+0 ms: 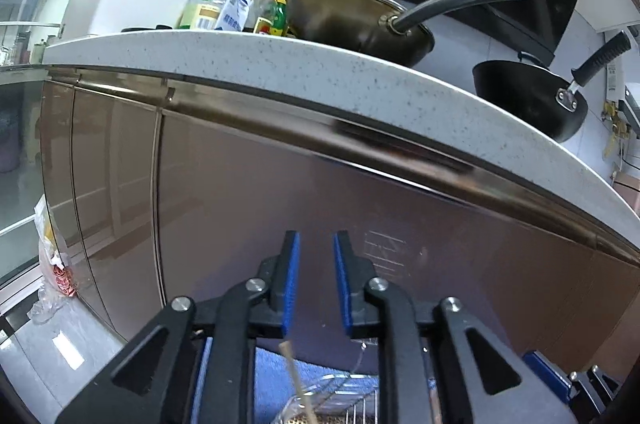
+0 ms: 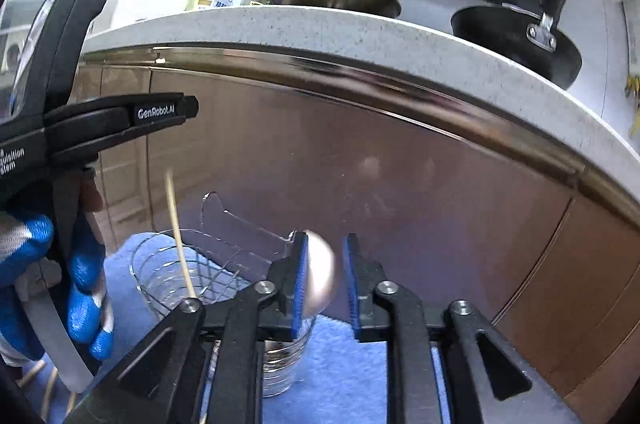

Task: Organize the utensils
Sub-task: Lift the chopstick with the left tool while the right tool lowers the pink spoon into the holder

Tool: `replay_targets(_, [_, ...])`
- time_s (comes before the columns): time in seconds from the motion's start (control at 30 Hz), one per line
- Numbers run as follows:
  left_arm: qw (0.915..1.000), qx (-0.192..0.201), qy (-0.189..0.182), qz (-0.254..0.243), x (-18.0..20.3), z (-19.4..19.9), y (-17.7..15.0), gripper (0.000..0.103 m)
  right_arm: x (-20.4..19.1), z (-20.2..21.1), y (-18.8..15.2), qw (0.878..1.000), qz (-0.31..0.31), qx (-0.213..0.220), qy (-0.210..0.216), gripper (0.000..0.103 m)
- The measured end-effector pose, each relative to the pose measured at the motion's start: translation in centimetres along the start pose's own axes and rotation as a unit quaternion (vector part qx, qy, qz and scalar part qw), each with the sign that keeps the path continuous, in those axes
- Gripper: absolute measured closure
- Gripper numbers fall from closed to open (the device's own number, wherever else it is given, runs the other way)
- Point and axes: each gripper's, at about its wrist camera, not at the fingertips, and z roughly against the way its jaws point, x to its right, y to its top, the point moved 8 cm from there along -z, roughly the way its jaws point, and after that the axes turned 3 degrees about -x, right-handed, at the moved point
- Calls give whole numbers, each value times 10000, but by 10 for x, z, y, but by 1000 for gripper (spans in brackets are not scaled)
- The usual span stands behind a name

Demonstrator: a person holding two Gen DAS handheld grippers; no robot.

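Low before the brown cabinet front [image 2: 360, 164], both grippers parted.
Below that cabinet on blue cloth [image 2: 340, 364]: wire holder [image 2: 168, 276] with chopstick [image 2: 178, 236] upright inside; left gripper [image 1: 316, 244] slightly open, empty; right gripper [image 2: 326, 248] ajar around a blurred spoon bowl [image 2: 320, 276].

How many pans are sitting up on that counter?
2. A brass-coloured pan with a long grey handle sits beside the bottles; a black pan sits further right, overhanging the counter edge. Others may be hidden.
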Motion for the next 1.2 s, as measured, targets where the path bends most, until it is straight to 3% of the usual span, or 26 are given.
replay_targets(0.27, [9998,45,-68,-157,2,38,7,79,1,22,5,9992,-311,52,236,72])
replay_targets(0.33, [9999,42,-43,-155,-2,51,11,73,2,32,6,9988,-393,69,293,72])
replay_targets(0.57, [9993,-221,4,-312,-21,106,10,67,11,77,-1,9952,-785,53,585,64])
replay_targets(0.87, [9960,-761,-38,-458,-42,181,-25,64,18,153,-48,9861,-1248,-185,1077,63])
replay_targets(1.2, [9965,-721,0,-432,-72,248,-45,64,24,222,-90,9830,-1411,-204,1154,63])
